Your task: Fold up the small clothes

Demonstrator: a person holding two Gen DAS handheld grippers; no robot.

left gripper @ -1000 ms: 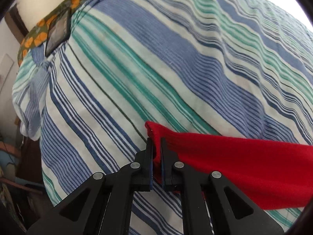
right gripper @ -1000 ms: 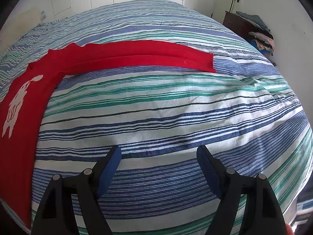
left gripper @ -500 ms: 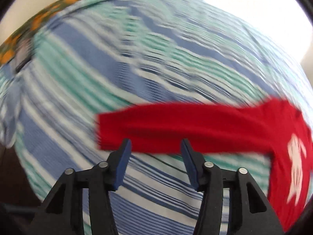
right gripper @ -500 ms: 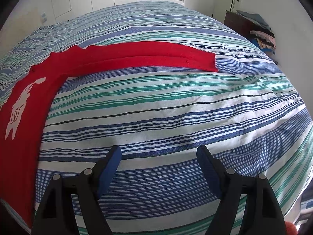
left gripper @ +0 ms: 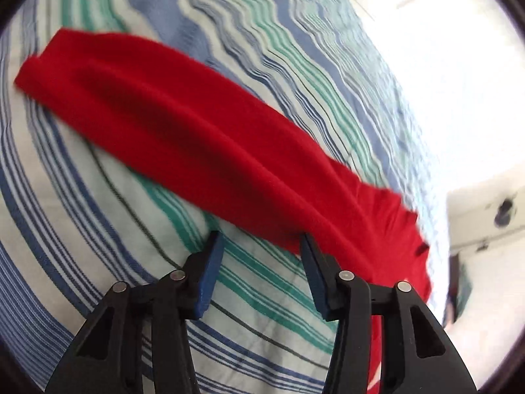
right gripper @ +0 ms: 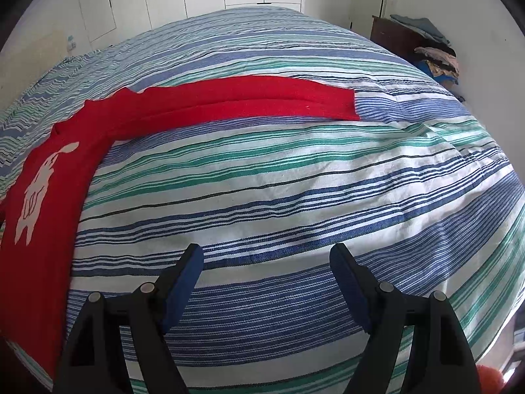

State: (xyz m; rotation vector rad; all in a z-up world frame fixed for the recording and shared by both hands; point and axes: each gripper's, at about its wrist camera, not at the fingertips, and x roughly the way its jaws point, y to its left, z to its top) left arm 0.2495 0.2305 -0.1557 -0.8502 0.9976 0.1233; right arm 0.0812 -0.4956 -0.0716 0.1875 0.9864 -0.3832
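Red top spread flat on bed, no fold made; both grippers empty

Red top [right gripper: 49, 216] lies flat on the striped bedspread [right gripper: 279, 203]. From the right wrist view its body sits at about 9 o'clock, white animal print [right gripper: 36, 193] facing up, and one sleeve [right gripper: 249, 98] runs toward 1 o'clock. The left wrist view shows the other sleeve [left gripper: 183, 131] stretched from 10 o'clock down to 4 o'clock.

Gripper state: the left gripper [left gripper: 261, 274] has just been opening and then eased in slightly. Its jaws stand apart with only bedspread between them, and the sleeve edge lies just beyond the right-hand fingertip. The right gripper [right gripper: 265, 279] is spread wide over bare bedspread, well apart from the top.

Risks, as I judge them:
- The left view is blurred with motion. A pinch made in haste could catch the bedspread along with the sleeve, or miss the sleeve edge altogether.
- The left-hand sleeve carries a soft ridge along its length. Folded as it lies, it would likely crease unevenly.
- Pulling one sleeve while the body lies unheld may drag the whole top askew.
- The bedspread is wrinkled toward 3 o'clock in the right view, which could spoil a clean fold there.

Count: one red top, two sleeves, one print, one bedspread, two grippers. A pile of clothes [right gripper: 436, 59] sits at 2 o'clock, number of pieces not discernible.
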